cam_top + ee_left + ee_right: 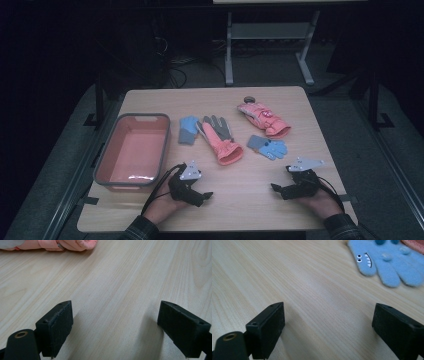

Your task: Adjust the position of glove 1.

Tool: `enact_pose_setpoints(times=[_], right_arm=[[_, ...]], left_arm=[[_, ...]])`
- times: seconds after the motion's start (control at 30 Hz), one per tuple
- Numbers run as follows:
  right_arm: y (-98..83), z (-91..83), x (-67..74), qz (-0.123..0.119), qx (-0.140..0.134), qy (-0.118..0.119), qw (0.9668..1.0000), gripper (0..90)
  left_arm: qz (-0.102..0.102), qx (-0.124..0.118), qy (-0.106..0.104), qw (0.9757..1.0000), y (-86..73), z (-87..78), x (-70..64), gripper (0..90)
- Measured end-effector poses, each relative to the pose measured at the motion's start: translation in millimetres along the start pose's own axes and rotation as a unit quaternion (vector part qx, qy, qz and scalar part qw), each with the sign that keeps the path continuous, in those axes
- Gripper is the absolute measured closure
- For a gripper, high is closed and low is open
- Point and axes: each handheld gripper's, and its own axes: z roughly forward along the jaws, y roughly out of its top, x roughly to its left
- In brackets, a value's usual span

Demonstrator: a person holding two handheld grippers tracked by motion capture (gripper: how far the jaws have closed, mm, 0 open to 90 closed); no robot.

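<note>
Wood table (250,200): left claw (206,196), right claw (276,189) resting low, both agape, empty.

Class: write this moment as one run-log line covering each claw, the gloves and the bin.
left claw: open, holds nothing | right claw: open, holds nothing | four gloves: on table | bin: nothing inside

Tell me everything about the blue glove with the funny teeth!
The blue glove looks soft and fuzzy, like fleece. One fingertip has a little monster face: two white eyes and a black grin with pointed white teeth. It lies flat on the wooden table, fingers spread, with darker blue dots near its cuff. In the high view it sits just in front of a pink glove.
</note>
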Motion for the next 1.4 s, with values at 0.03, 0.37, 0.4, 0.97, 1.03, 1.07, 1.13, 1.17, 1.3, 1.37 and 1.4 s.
enact_pose_setpoints(times=[0.03, 0.37, 0.4, 0.97, 1.03, 1.07, 1.13, 1.17, 1.3, 1.37, 1.4], right_arm=[[0.2, 0.0, 0.0, 0.0, 0.001, 0.001, 1.0, 10.6], [8.0, -2.6, -2.3, -0.012, 0.026, 0.01, 0.9995, 23.6], [8.6, -3.3, -2.6, -0.013, 0.027, 0.01, 0.9995, 25.8], [36.8, -5.9, -24.0, 0.014, -0.003, 0.023, 0.9996, 89.7], [42.1, -4.3, -29.3, 0.018, -0.008, 0.02, 0.9996, 89.9], [43.2, -3.6, -30.4, 0.021, -0.007, 0.021, 0.9995, 89.9], [46.1, -0.5, -34.1, 0.026, -0.01, 0.021, 0.9994, 89.9], [47.6, 1.4, -36.2, 0.025, -0.011, 0.021, 0.9994, 89.9], [54.5, 11.1, -42.6, 0.03, -0.013, 0.024, 0.9992, 89.8], [58.4, 16.2, -45.0, 0.033, -0.013, 0.025, 0.9991, 89.8], [60.6, 18.8, -46.0, 0.029, -0.014, 0.024, 0.9992, 89.8]], left_arm=[[-0.001, 0.0, -0.001, 1.0, -0.2, 0.0, -0.3, 12.3], [0.005, 0.003, -0.002, 1.0, -0.6, -1.2, 0.7, 12.4], [0.005, 0.005, -0.002, 1.0, -0.7, -1.5, 0.7, 12.3], [0.006, 0.004, -0.003, 1.0, -1.9, -2.6, 0.9, 12.3], [0.006, 0.005, -0.004, 1.0, -1.8, -2.9, 1.0, 12.3], [0.006, 0.007, -0.004, 0.9999, -1.9, -3.4, 1.0, 12.3], [0.006, 0.008, -0.005, 0.9999, -1.9, -3.8, 1.0, 12.3], [0.006, 0.007, -0.004, 1.0, -2.0, -3.5, 0.9, 12.3], [0.006, 0.006, -0.004, 1.0, -2.0, -3.4, 1.0, 12.3], [0.006, 0.006, -0.004, 1.0, -1.9, -3.3, 1.0, 12.3], [0.006, 0.006, -0.004, 1.0, -1.7, -3.1, 1.2, 12.3]])
